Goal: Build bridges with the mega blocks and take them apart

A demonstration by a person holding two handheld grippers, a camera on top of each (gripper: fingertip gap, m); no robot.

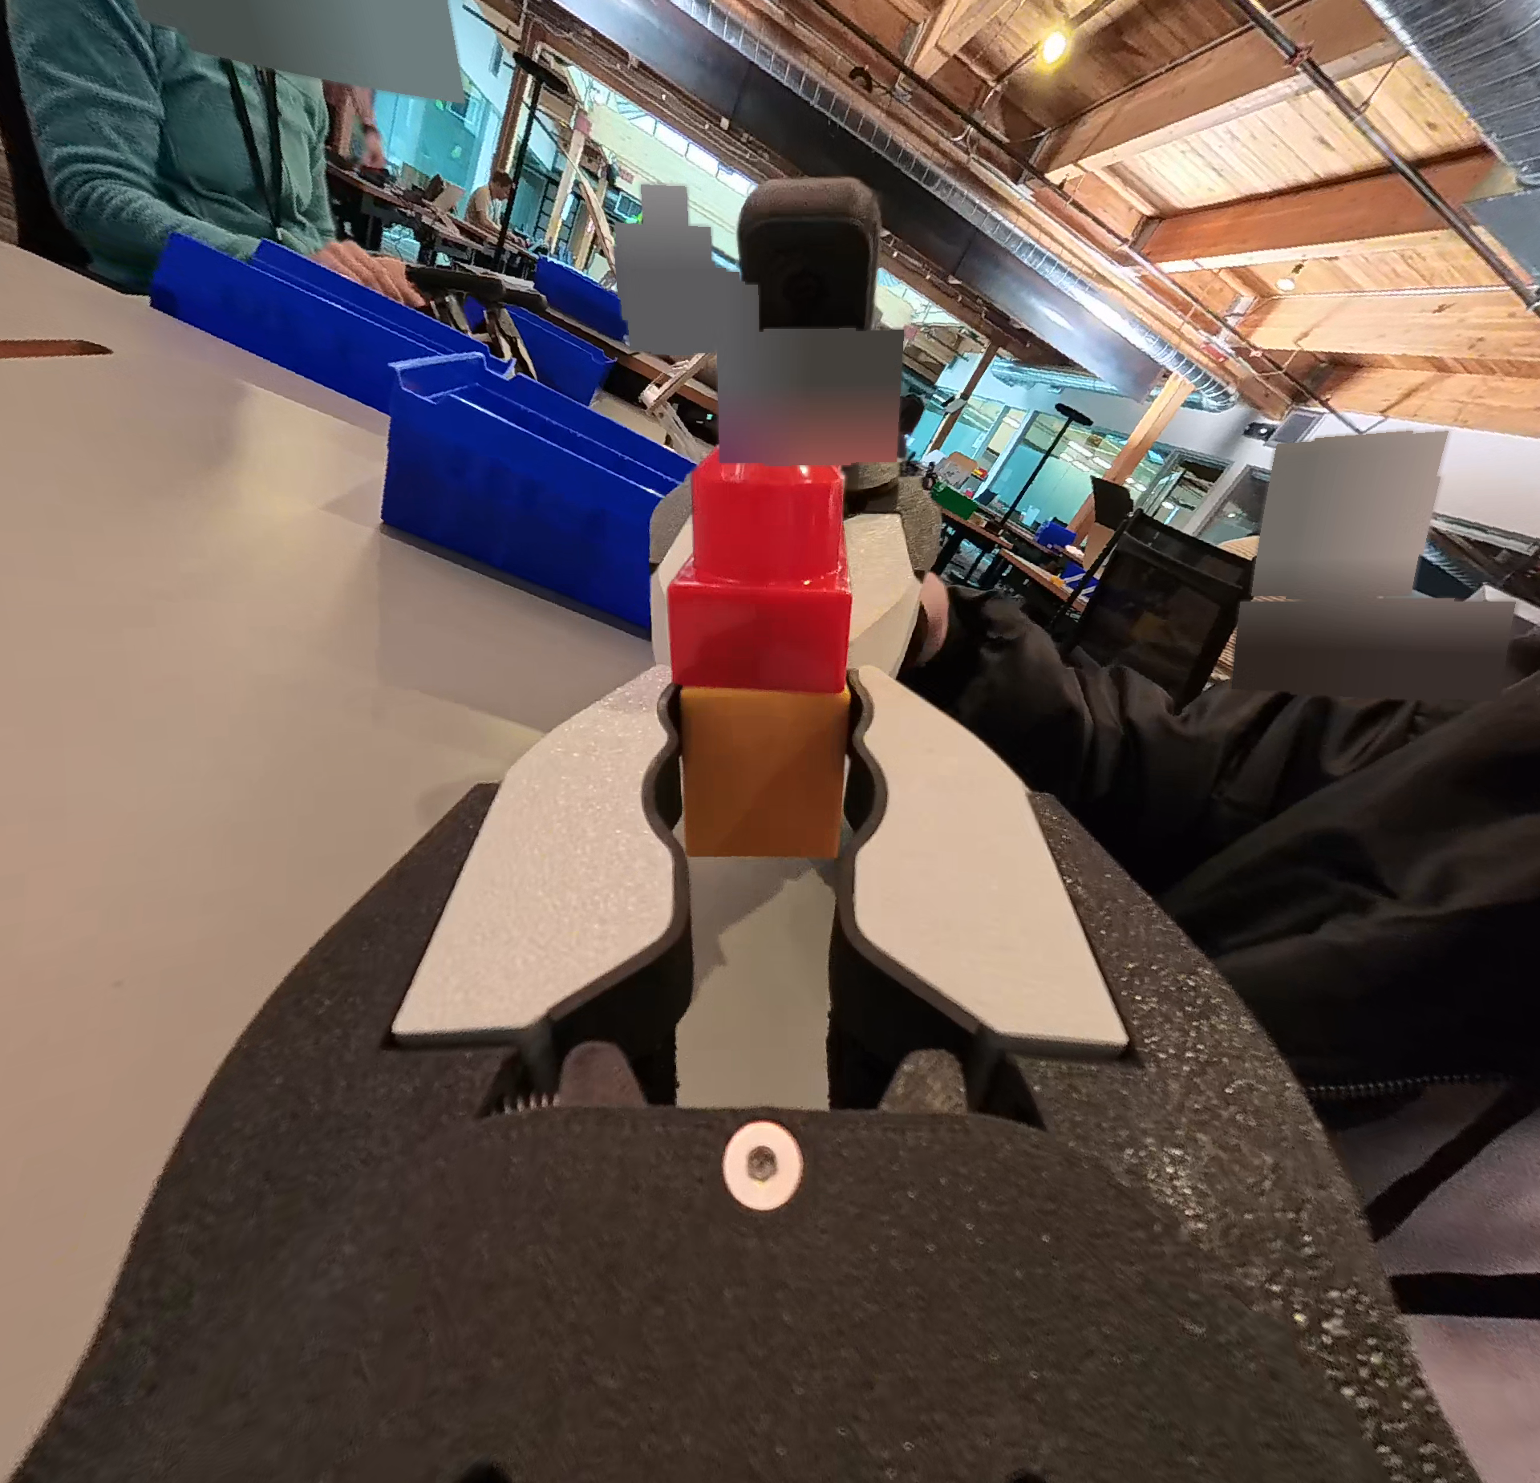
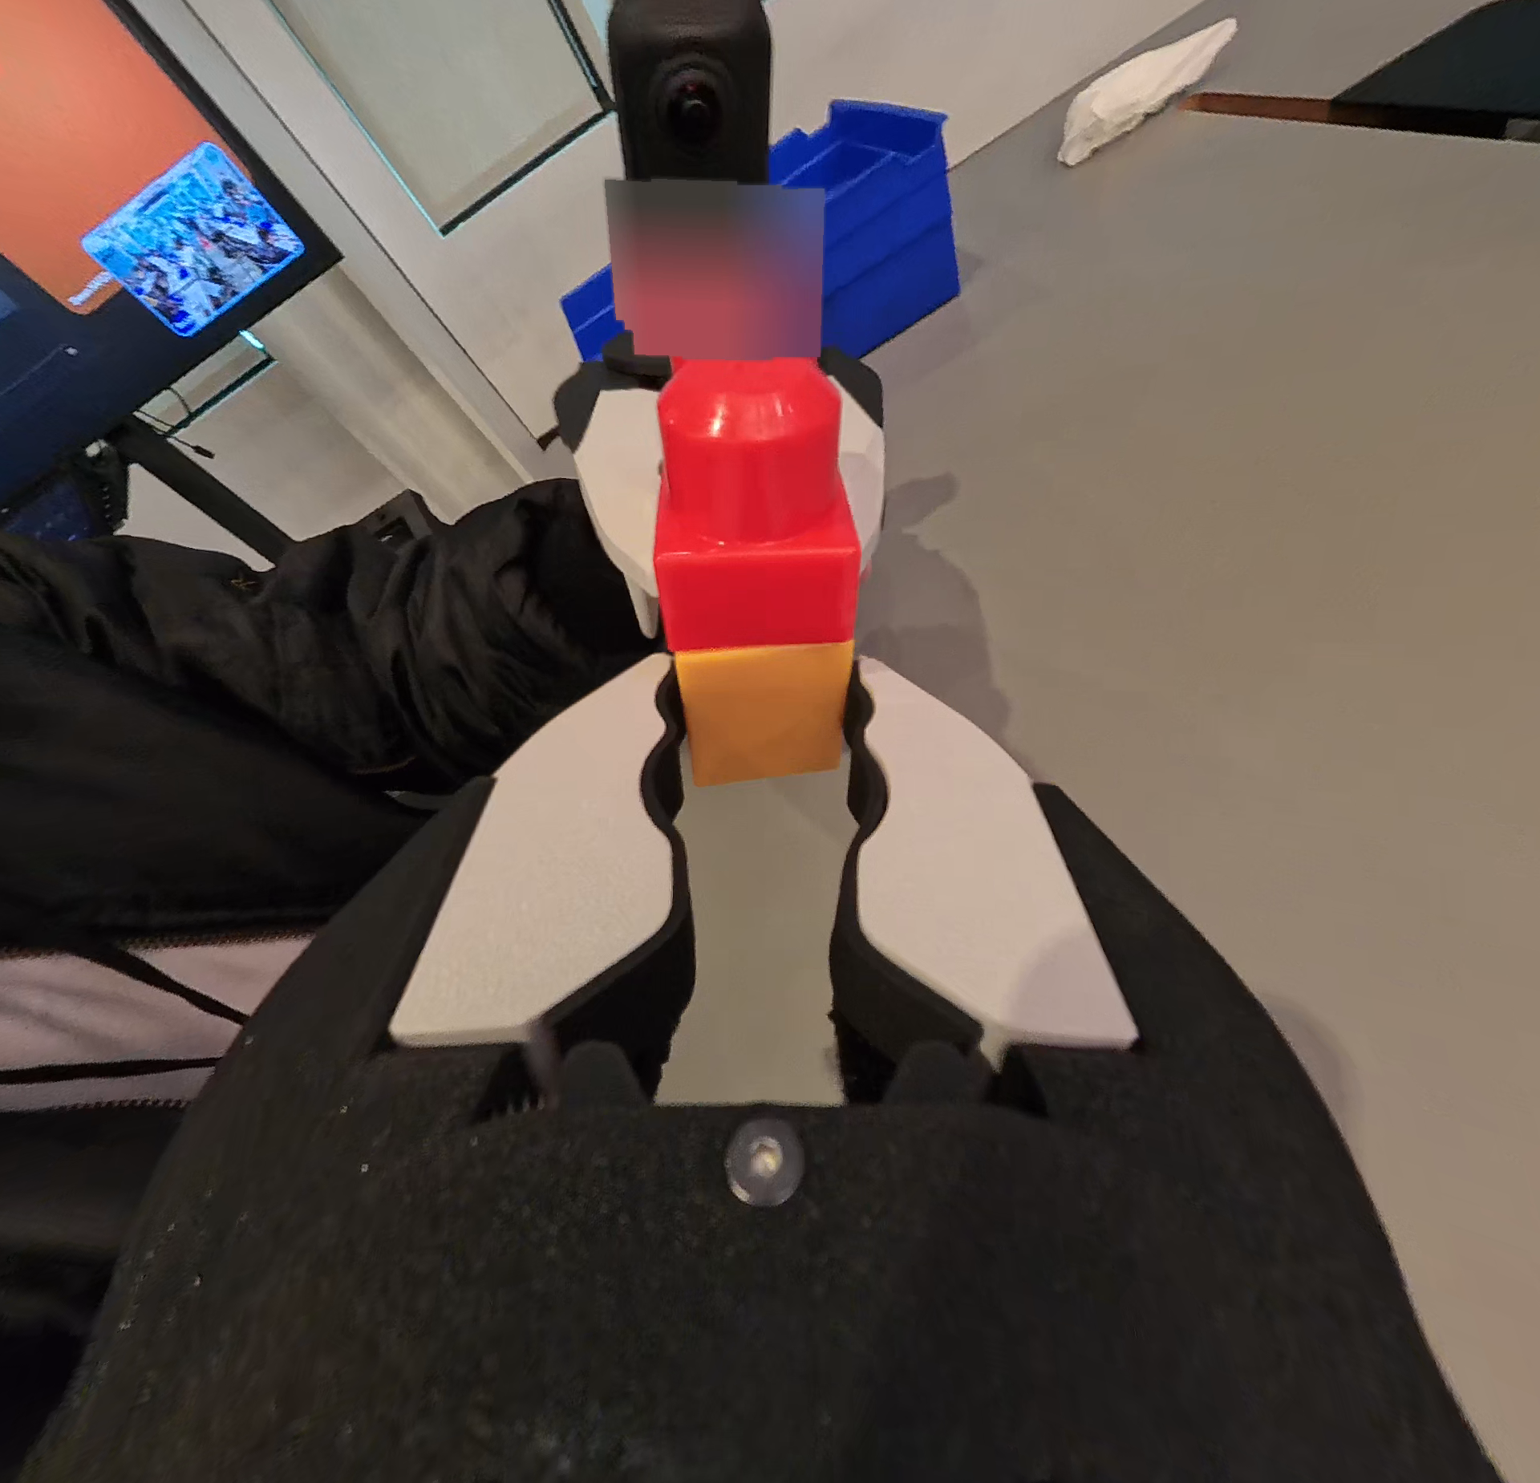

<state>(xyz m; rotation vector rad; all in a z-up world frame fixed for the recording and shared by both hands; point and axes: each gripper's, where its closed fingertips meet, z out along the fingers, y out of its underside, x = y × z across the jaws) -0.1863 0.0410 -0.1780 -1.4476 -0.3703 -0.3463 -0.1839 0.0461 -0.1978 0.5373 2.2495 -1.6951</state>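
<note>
Item: two-block stack, red block (image 1: pixel 760 639) pressed on orange block (image 1: pixel 760 772), held off the grey surface (image 1: pixel 208 693).

Position: dead ahead of both tools, between them; the tools face each other across the stack, so neither is nearer.

Left tool (image 1: pixel 760 768): clamped on the orange block, one finger on each side face.

Right tool (image 2: pixel 762 714): its view likewise shows an orange block (image 2: pixel 762 714) pinched between its fingers, red block (image 2: pixel 754 585) just beyond.

Long axis: runs from orange base to red stud, upward in both views, across the line between the tools.

Judgement: separation likely; the pull would follow that axis, yet both grips appear to sit on orange.

Background: blue bins (image 1: pixel 517 501).
</note>
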